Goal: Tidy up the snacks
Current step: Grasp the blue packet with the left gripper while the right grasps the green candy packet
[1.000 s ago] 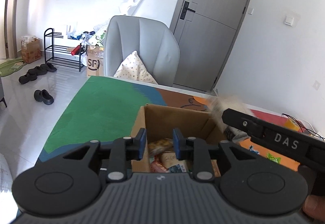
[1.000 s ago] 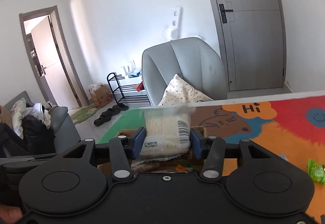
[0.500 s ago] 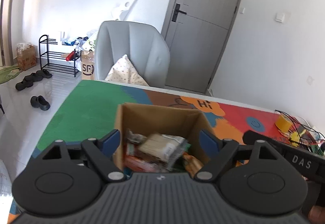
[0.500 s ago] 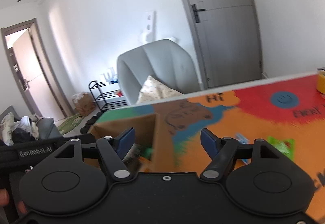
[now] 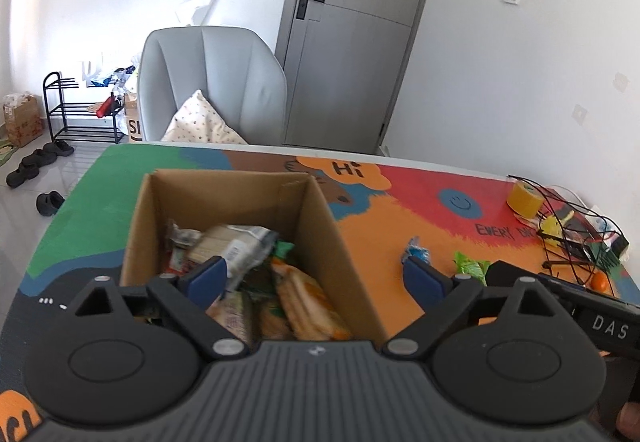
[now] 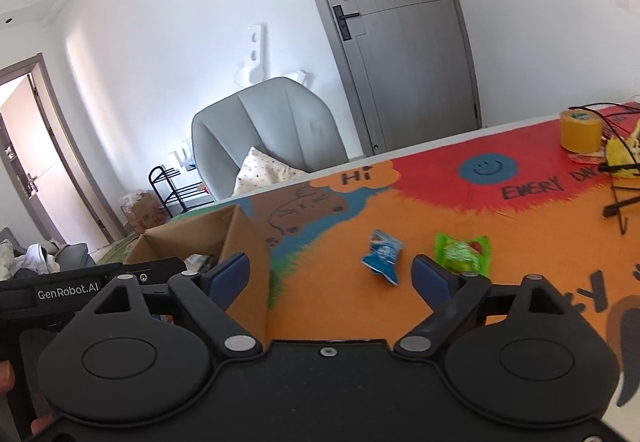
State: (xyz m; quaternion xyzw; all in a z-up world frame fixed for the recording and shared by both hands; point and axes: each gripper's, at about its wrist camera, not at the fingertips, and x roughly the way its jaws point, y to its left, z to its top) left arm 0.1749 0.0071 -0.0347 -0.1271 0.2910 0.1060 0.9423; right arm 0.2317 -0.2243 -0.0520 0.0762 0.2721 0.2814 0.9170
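Observation:
An open cardboard box point(image 5: 320, 201) holds several snack packets point(image 5: 240, 246) on the colourful table mat. My left gripper point(image 5: 316, 278) hovers over the box's near right part, jaws opening wide, nothing between the pads. In the right wrist view the box point(image 6: 244, 242) sits at the left. My right gripper point(image 6: 332, 274) is off to the box's right, jaws opening and empty. A blue packet point(image 6: 382, 256) and a green packet point(image 6: 464, 254) lie on the orange mat just ahead of it. Both also show in the left wrist view: the blue packet point(image 5: 416, 252) and the green packet point(image 5: 472, 266).
A yellow tape roll point(image 6: 580, 131) and a tangle of black wires point(image 5: 568, 230) sit at the table's far right. A grey armchair point(image 5: 212, 81) with a cushion stands behind the table. A shoe rack point(image 5: 76, 109) and shoes are on the floor at left.
The right gripper let go of the pale snack packet, which now lies in the box, and swung right towards the loose packets. The left gripper opened wide and shifted right over the box.

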